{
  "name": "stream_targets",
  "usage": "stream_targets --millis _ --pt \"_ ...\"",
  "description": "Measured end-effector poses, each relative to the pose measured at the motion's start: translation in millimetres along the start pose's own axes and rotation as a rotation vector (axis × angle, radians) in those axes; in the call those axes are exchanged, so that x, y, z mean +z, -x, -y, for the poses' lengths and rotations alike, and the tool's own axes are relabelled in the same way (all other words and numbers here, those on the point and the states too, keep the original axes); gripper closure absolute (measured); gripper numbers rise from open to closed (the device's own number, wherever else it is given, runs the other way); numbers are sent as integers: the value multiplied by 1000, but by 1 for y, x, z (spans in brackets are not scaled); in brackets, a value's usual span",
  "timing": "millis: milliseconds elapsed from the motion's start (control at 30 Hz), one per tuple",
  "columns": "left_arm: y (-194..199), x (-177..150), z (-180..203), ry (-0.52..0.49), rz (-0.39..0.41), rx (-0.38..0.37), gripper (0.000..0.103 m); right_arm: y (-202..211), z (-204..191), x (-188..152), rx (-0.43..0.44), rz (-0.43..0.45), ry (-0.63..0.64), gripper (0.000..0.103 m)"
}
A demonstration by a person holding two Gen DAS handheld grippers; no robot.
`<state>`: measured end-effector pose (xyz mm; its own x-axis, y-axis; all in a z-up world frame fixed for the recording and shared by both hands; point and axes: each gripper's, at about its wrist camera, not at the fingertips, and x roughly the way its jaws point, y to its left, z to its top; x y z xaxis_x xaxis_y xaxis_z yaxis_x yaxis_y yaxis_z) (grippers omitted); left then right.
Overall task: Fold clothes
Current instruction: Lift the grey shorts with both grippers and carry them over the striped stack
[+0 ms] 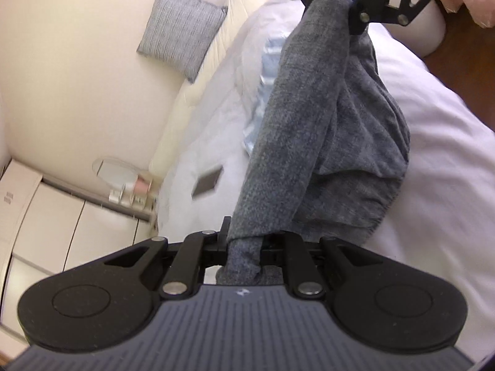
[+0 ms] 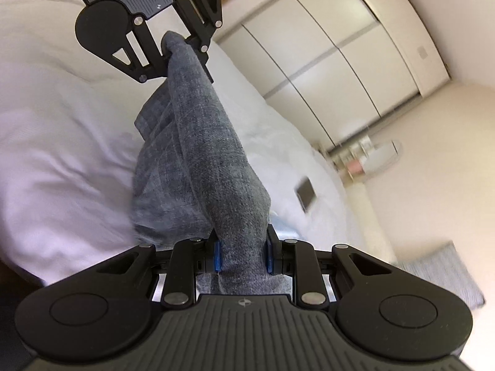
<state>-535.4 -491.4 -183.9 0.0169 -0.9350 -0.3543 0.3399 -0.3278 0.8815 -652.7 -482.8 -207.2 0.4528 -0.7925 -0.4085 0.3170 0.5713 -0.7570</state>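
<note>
A grey knit garment (image 1: 312, 142) hangs stretched between my two grippers above a white bed (image 1: 433, 154). My left gripper (image 1: 244, 247) is shut on one end of it. My right gripper (image 1: 337, 3) shows at the top of the left wrist view, shut on the other end. In the right wrist view my right gripper (image 2: 243, 255) clamps the garment (image 2: 210, 160) between blue pads, and my left gripper (image 2: 182, 51) holds the far end. The loose part sags toward the bedding.
A dark flat phone-like object (image 1: 206, 182) lies on the bed (image 2: 62, 160). A grey striped cushion (image 1: 179, 31) leans by the headboard. White wardrobe doors (image 2: 324, 49) and a small fan (image 2: 383, 154) stand past the bed. Wood floor (image 1: 464, 46) shows beside the bed.
</note>
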Motion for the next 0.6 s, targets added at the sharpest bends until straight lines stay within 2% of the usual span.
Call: stream_targets --millis 100,233,333,400,533,600 --pt "-57 33 -33 36 64 24 91 -30 46 -18 -86 -39 -15 80" --pt "-125 70 -67 101 163 128 91 -65 101 -33 -313 -50 49 80" --pt "-160 64 -46 129 141 57 91 -92 129 -46 -475 -54 97 78" --pt "-184 60 -31 147 124 7 88 -117 124 -65 -451 -93 60 78" --pt "-231 51 -1 183 90 -93 81 -178 69 -118 -259 -247 85 78" --pt "-255 47 14 201 73 -143 79 -192 45 -136 -185 -286 114 76"
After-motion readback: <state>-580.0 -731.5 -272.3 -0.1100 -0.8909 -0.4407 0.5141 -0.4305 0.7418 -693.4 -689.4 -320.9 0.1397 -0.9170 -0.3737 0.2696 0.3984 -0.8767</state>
